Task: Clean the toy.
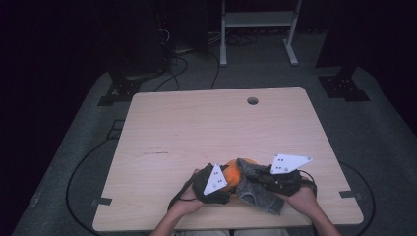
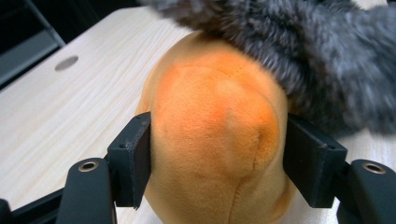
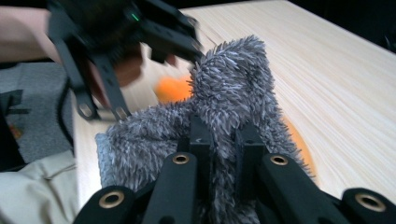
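High view first: the wooden table [image 1: 196,128] is the biggest thing before me, and I place everything by its near edge, where both my hands work. Just back from that edge, right of its middle, lies the grey fuzzy sock [image 1: 255,189], draped partly over the orange plush ball [image 1: 232,172], which sits on the tabletop a little farther from the edge. My right gripper [image 3: 223,140] has its jaws pinched tight on a fold of the sock, lifting the fabric into a peak. My left gripper [image 2: 217,158] clasps the ball from both sides, pads pressed into the plush, so the ball is steadied against the table. I judge the step in hand to be working the sock and the ball together, most likely drawing the sock over the ball, though pulling it off would look much the same. The next move calls for holding the ball steady while the right gripper draws the fabric across it. What stands in the way is my left gripper itself, whose jaws cover the ball's flanks. Far from the near edge, a small round cable hole [image 1: 252,101] marks the table's back.
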The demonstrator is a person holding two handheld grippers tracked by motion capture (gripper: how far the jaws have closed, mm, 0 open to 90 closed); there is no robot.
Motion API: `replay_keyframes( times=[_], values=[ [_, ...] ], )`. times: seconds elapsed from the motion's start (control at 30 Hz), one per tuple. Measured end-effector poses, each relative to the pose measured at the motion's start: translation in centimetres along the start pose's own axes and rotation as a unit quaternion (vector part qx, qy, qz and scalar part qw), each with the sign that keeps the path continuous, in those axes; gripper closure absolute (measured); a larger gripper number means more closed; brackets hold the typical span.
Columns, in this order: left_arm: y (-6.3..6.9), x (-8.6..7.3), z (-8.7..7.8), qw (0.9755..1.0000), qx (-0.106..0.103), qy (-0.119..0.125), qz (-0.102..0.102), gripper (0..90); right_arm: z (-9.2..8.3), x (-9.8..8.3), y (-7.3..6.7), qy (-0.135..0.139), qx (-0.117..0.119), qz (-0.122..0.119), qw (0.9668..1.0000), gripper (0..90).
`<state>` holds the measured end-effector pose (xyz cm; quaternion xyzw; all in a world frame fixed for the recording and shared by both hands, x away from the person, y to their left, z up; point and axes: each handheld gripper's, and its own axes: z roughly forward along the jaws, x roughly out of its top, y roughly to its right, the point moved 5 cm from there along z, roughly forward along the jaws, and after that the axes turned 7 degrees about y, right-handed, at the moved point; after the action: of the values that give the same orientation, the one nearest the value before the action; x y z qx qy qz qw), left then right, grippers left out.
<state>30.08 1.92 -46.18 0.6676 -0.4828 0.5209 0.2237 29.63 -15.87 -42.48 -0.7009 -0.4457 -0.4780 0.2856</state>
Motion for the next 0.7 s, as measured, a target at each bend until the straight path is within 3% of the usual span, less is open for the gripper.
replay_keyframes(
  times=[0.1,0.17,0.27,0.3,0.33,0.4,0.47,0.53,0.6,0.67,0.7],
  values=[
    [-0.6,0.4,-0.2,0.9976,-0.015,0.026,-0.063,19.5,-0.3,-0.8,0.8,0.002,-0.007,0.019,0.9998,80.5],
    [-1.0,0.5,-0.3,0.9944,-0.021,0.037,-0.096,23.3,-0.5,-0.7,0.8,0.001,-0.015,0.019,0.9997,80.7],
    [-0.8,0.2,-0.4,0.9974,-0.010,0.028,-0.066,34.7,-0.7,0.3,0.4,0.009,-0.024,0.006,0.9997,80.8],
    [-0.7,0.2,-0.4,0.9980,-0.012,0.027,-0.056,35.9,-0.6,0.9,0.0,0.022,-0.017,0.005,0.9996,80.9],
    [-0.5,0.2,-0.4,0.9992,-0.010,0.021,-0.033,36.4,-0.5,1.2,-0.3,0.023,-0.014,0.002,0.9996,80.9],
    [-0.5,0.0,-0.5,0.9998,-0.010,0.010,-0.010,37.4,0.1,1.4,-0.8,0.016,-0.008,-0.009,0.9998,80.9],
    [-1.0,-0.6,-0.7,0.9998,-0.010,0.005,-0.019,38.3,0.5,0.9,-0.7,0.007,-0.008,-0.009,0.9999,80.8],
    [-1.6,-1.1,-1.0,0.9989,-0.017,0.005,-0.043,38.3,0.5,0.2,0.1,0.001,-0.015,0.004,0.9999,80.8],
    [-1.9,-1.3,-1.3,0.9982,-0.026,0.004,-0.054,38.0,0.3,-0.3,0.7,0.002,-0.017,0.022,0.9996,80.8],
    [-2.0,-0.9,-1.4,0.9963,-0.043,0.011,-0.074,32.2,0.3,-0.5,0.9,0.002,-0.017,0.030,0.9994,80.8],
    [-2.1,-0.5,-1.4,0.9958,-0.047,0.018,-0.077,26.9,0.5,-0.5,0.6,-0.003,-0.021,0.022,0.9995,80.8]
  ],
)
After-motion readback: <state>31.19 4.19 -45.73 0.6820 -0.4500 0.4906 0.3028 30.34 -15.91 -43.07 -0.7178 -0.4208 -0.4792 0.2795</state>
